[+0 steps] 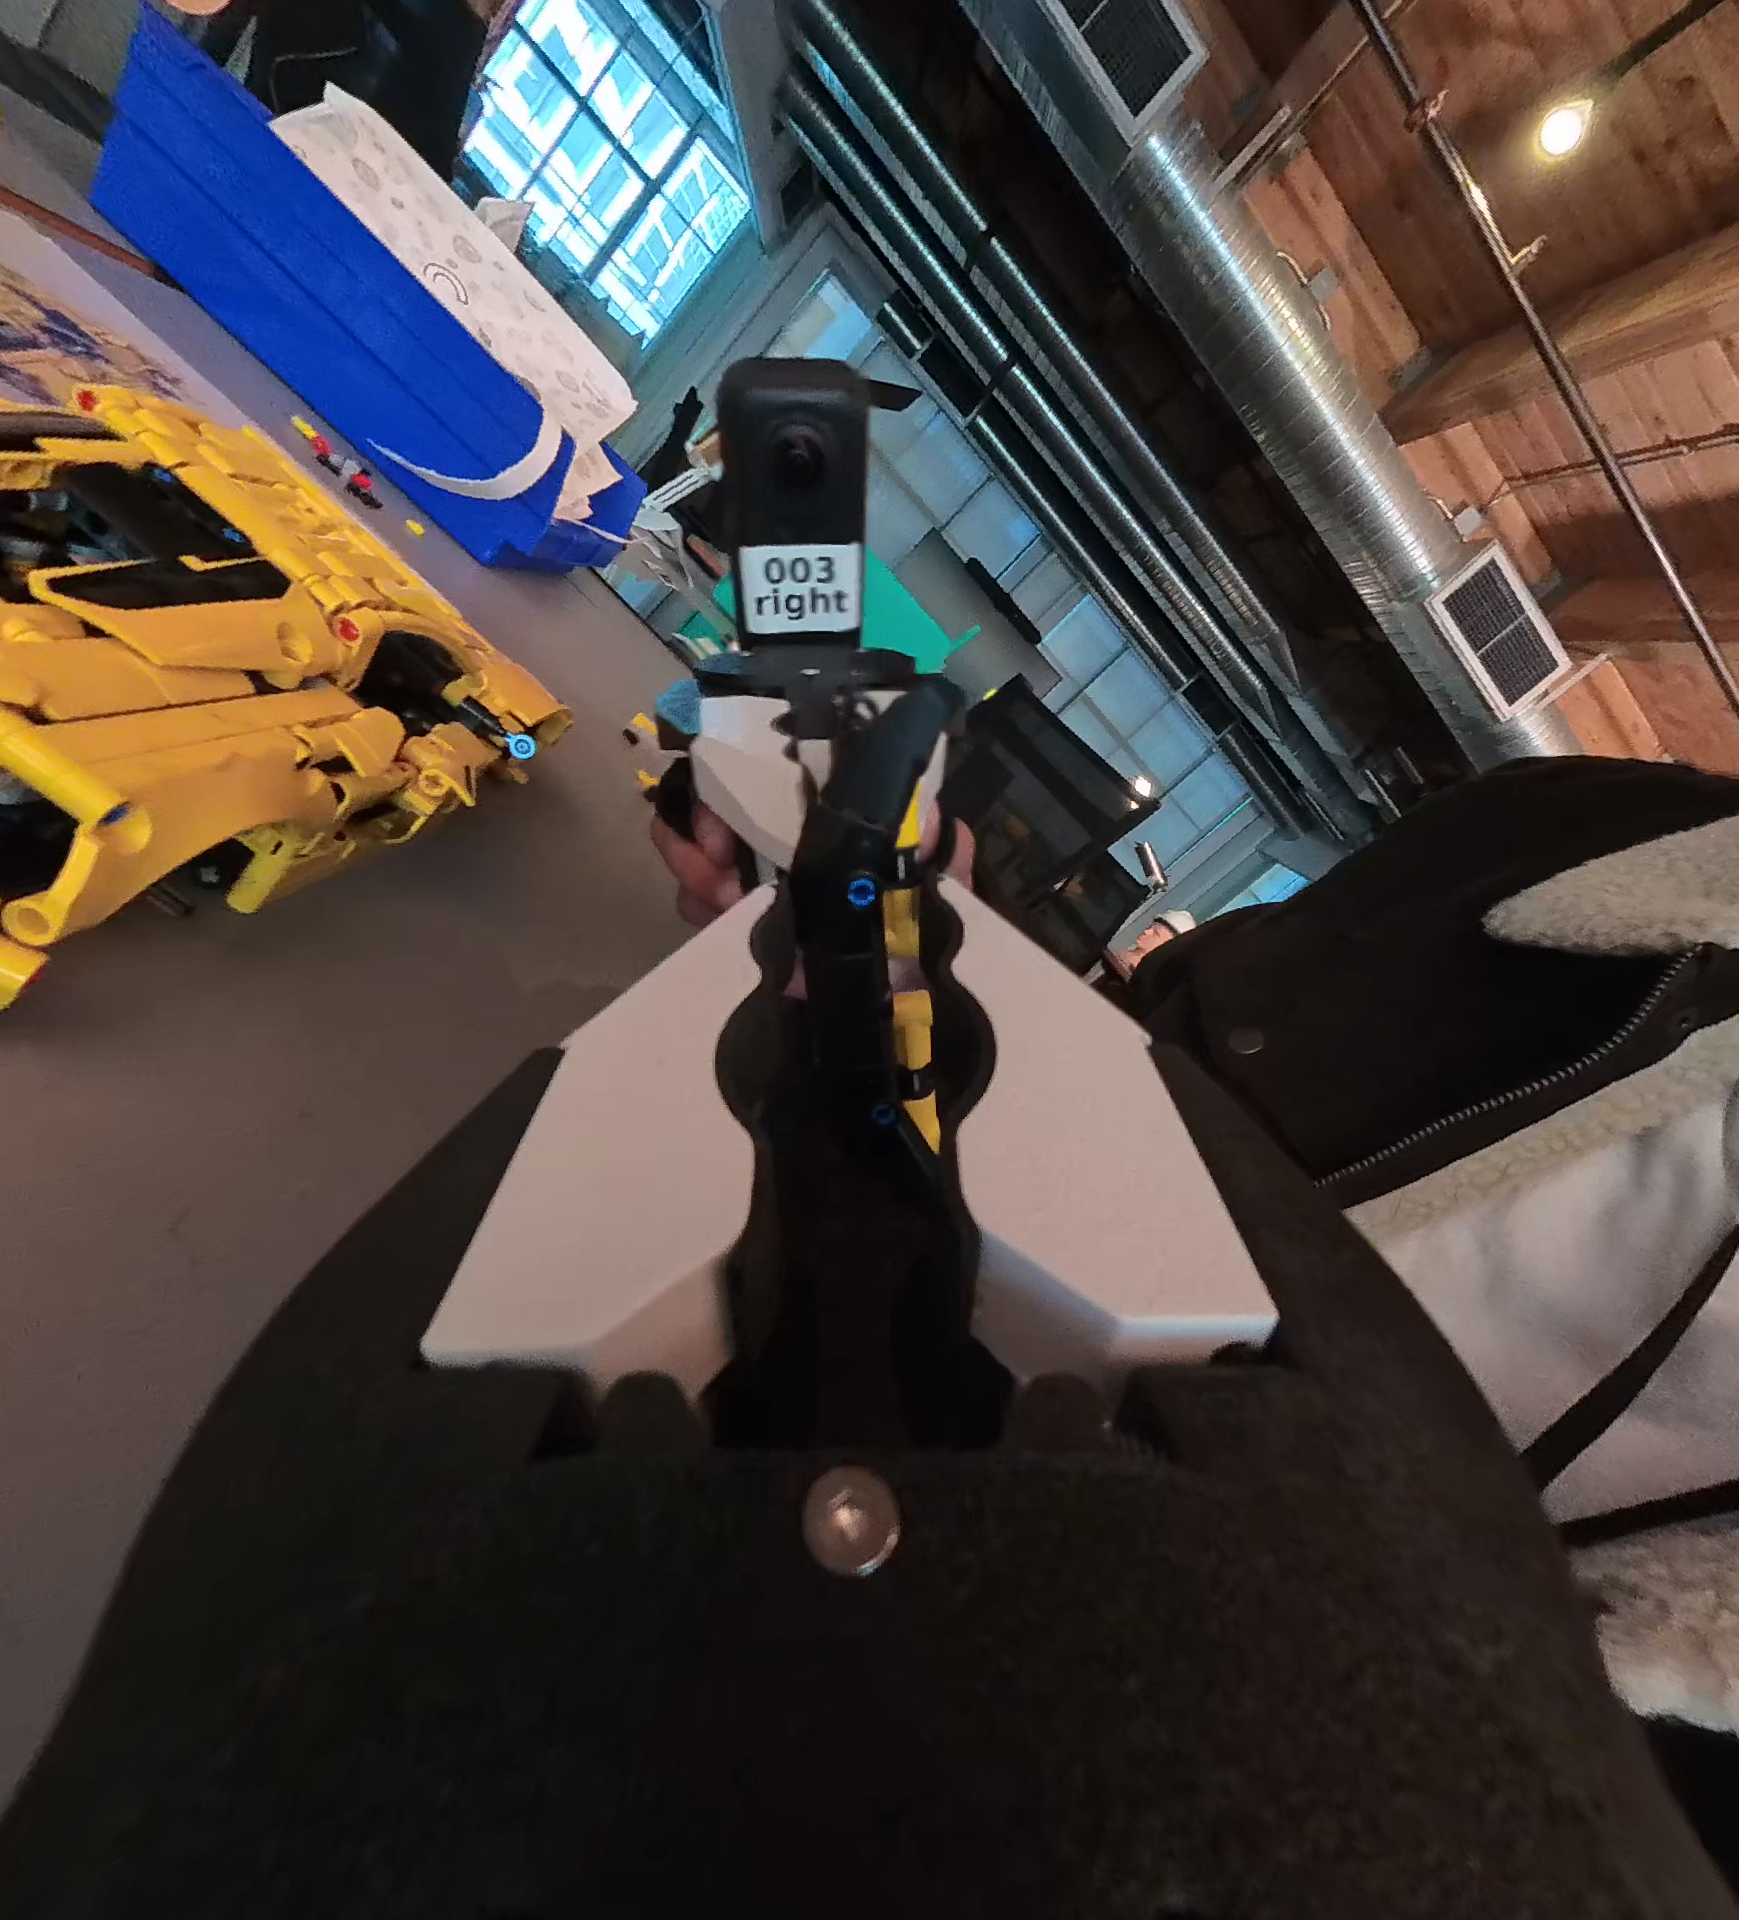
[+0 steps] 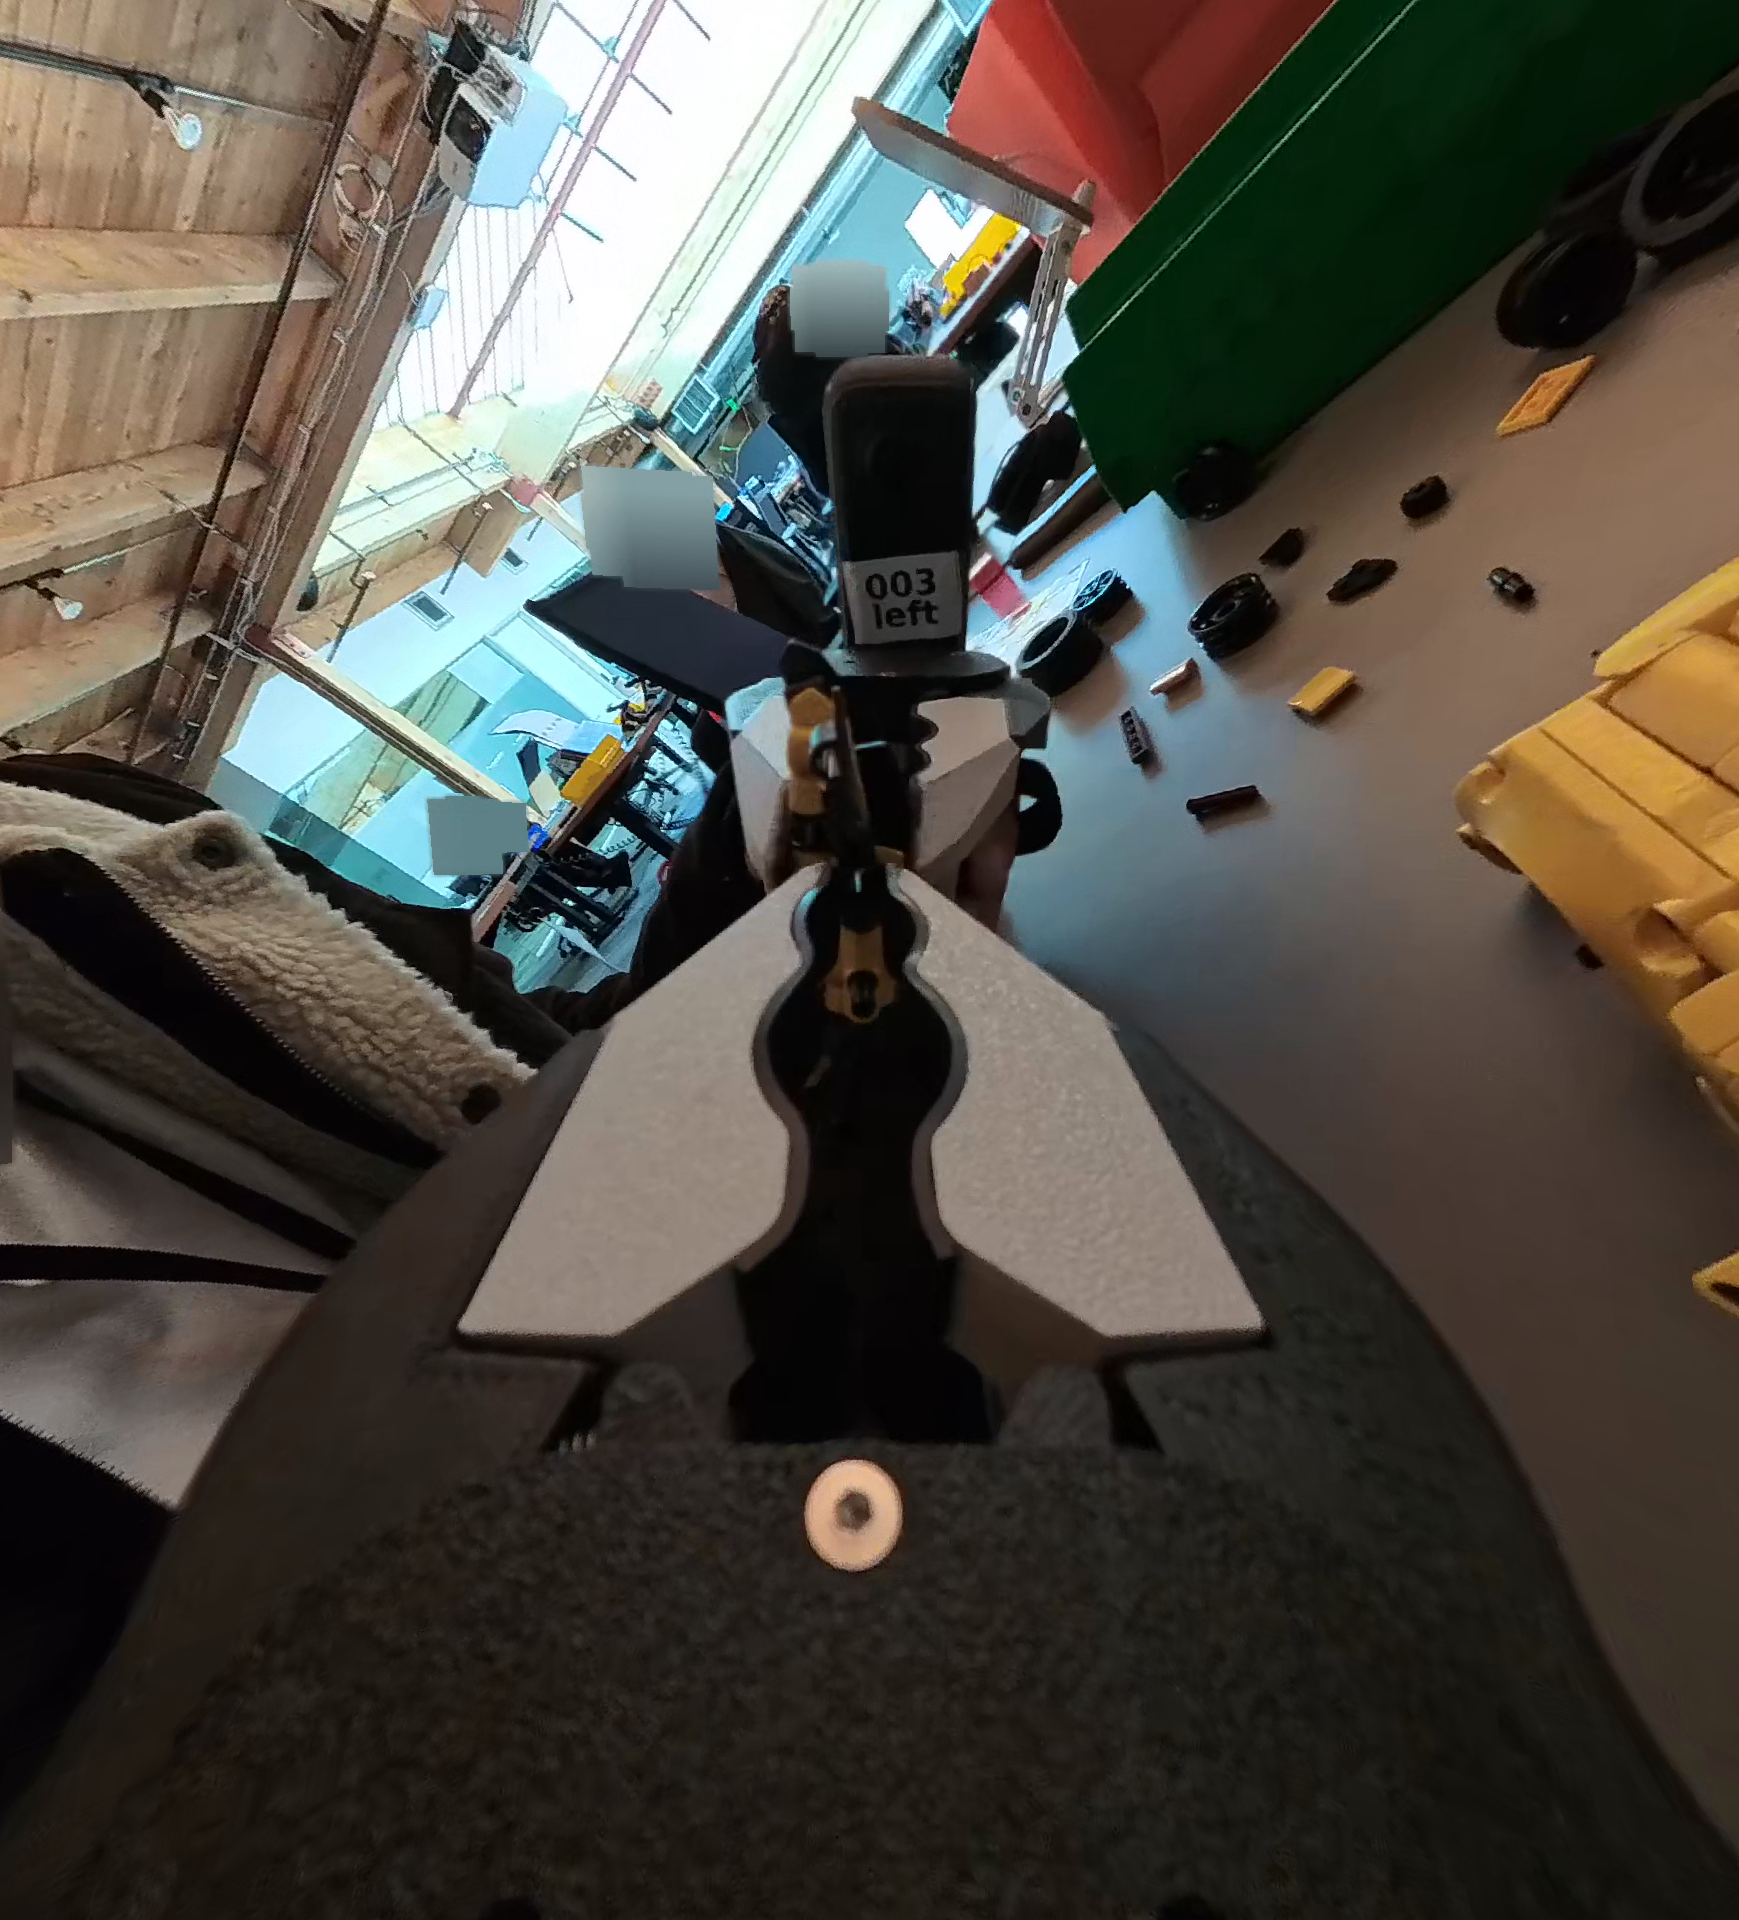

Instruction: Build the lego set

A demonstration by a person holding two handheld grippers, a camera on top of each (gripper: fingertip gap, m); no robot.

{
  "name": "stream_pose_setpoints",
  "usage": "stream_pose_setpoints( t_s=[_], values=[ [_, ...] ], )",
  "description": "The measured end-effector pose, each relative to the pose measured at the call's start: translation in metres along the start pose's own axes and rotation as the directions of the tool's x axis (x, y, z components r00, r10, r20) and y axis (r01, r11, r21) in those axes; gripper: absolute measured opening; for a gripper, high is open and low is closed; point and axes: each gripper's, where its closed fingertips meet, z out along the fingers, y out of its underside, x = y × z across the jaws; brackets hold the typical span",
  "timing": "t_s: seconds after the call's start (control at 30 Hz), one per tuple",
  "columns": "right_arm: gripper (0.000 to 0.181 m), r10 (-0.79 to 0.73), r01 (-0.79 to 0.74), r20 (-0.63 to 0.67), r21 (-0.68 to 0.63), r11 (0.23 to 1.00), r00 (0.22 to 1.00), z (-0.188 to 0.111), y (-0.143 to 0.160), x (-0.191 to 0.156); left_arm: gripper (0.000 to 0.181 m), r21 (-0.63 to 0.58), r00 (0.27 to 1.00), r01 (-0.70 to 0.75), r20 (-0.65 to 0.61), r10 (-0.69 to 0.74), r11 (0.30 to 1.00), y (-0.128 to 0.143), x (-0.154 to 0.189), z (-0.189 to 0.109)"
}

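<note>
Two grippers face each other above grey table [image 1: 345, 1039], both clamped on one black-and-yellow lego subassembly [image 1: 870, 997]: left gripper [image 1: 860, 935] at one end, right gripper [image 2: 860, 914] at other. Subassembly held off table, beside yellow lego car [image 1: 169, 665]. Loose black pieces [image 2: 1229, 613] near car.

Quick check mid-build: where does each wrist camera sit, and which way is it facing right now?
Left wrist view: sits on the left gripper, facing the right gripper; a jacket sleeve shows.
Right wrist view: sits on the right gripper, facing the left gripper; the jacket shows.
Shared: black-and-yellow lego piece gripped from both ends, yellow lego car, grey table.
</note>
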Motion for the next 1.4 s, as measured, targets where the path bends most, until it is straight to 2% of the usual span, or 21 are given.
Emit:
stream_pose_setpoints(
  t_s=[0.13,0.43,0.93,1.2,1.3,1.4],
  values=[
    [0.007,0.032,-0.032,0.075,0.005,0.999,0.997,-0.003,-0.002,-0.01,0.023,-0.002,1.0,0.001,0.002,-0.001,1.0,0.0,-0.001,-0.001],
    [0.007,0.008,-0.008,0.015,0.017,1.0,1.0,-0.002,-0.003,-0.002,0.023,-0.003,1.0,-0.001,0.005,0.001,1.0,0.0,-0.001,0.0],
    [0.007,0.069,-0.069,0.047,0.007,0.998,0.997,0.002,0.002,-0.002,0.023,-0.015,1.0,0.005,0.008,-0.005,1.0,0.002,-0.002,0.0],
    [0.007,-0.009,0.006,-0.041,-0.058,0.998,0.999,0.0,0.011,0.005,0.022,-0.057,0.999,0.034,0.031,-0.032,0.998,0.009,-0.007,0.002],
    [0.007,0.001,-0.004,-0.033,-0.064,0.998,0.999,0.0,0.012,0.004,0.022,-0.061,0.998,0.055,0.013,-0.055,0.997,0.01,-0.006,0.002],
    [0.007,0.046,-0.044,0.028,-0.044,0.998,0.999,0.001,0.01,-0.001,0.022,-0.053,0.998,0.057,-0.024,-0.058,0.997,0.009,-0.001,0.002]
  ],
)
